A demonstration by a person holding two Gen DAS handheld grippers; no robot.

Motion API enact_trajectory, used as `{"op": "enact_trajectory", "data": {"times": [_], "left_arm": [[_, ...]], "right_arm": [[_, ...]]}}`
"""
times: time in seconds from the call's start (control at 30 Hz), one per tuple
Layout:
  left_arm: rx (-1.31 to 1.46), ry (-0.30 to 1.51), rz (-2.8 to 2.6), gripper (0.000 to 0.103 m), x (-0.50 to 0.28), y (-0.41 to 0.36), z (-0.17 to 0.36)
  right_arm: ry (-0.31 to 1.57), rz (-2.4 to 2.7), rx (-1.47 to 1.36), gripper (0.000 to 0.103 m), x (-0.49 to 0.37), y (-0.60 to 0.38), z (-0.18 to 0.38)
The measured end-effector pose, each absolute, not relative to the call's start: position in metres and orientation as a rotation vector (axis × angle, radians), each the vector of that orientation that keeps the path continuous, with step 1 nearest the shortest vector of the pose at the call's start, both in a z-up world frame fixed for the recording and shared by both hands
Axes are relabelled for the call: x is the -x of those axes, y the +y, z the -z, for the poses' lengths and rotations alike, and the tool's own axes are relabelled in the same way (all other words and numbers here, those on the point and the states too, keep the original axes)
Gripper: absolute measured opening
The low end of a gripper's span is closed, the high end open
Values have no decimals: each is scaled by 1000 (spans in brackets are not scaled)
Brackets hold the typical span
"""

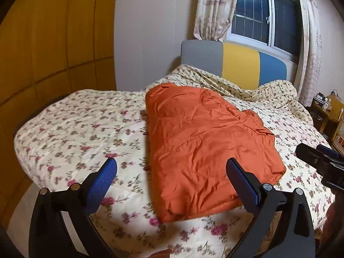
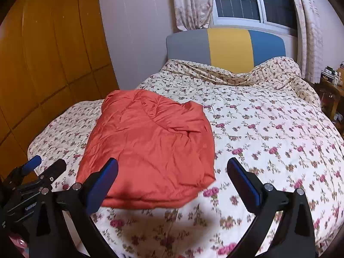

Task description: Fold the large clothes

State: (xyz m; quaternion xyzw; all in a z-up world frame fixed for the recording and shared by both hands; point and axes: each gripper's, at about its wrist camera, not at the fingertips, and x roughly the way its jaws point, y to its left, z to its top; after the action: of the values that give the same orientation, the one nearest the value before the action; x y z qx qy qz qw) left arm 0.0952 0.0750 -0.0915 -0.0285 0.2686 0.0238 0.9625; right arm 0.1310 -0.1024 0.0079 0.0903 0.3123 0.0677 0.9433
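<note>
An orange padded garment [image 1: 204, 146] lies folded into a rough rectangle on the flowered quilt [image 1: 75, 129] of a bed. My left gripper [image 1: 172, 163] hovers open above the garment's near edge, with nothing between its blue pads. In the right wrist view the garment [image 2: 150, 146] sits left of centre on the quilt [image 2: 268, 129]. My right gripper [image 2: 172, 163] is open and empty above the garment's near right corner. Each gripper also shows at the edge of the other's view: the right gripper [image 1: 318, 150] and the left gripper [image 2: 46, 164]. Neither touches the cloth.
A grey, yellow and blue headboard [image 2: 228, 47] stands at the far end under a curtained window [image 1: 264, 17]. A wooden wardrobe [image 1: 53, 43] lines the left side. A cluttered nightstand [image 2: 331, 79] is at the far right. A bunched quilt [image 2: 279, 68] lies by the headboard.
</note>
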Motion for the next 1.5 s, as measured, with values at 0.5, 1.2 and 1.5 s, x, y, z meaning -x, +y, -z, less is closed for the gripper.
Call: {"op": "enact_trajectory", "data": {"times": [0.5,1.2,1.5], "left_arm": [[41,509,-30,100,-59,68,75],[45,493,-24,100,-53,66,69],[49,503,-24,100,-54,67,71]], "right_arm": [[641,-122,-186,101,-95,-107,-19],[628,-141,-180,101,-91,-102,-23],[635,-147,-184,101,-91,-103,-23]]}}
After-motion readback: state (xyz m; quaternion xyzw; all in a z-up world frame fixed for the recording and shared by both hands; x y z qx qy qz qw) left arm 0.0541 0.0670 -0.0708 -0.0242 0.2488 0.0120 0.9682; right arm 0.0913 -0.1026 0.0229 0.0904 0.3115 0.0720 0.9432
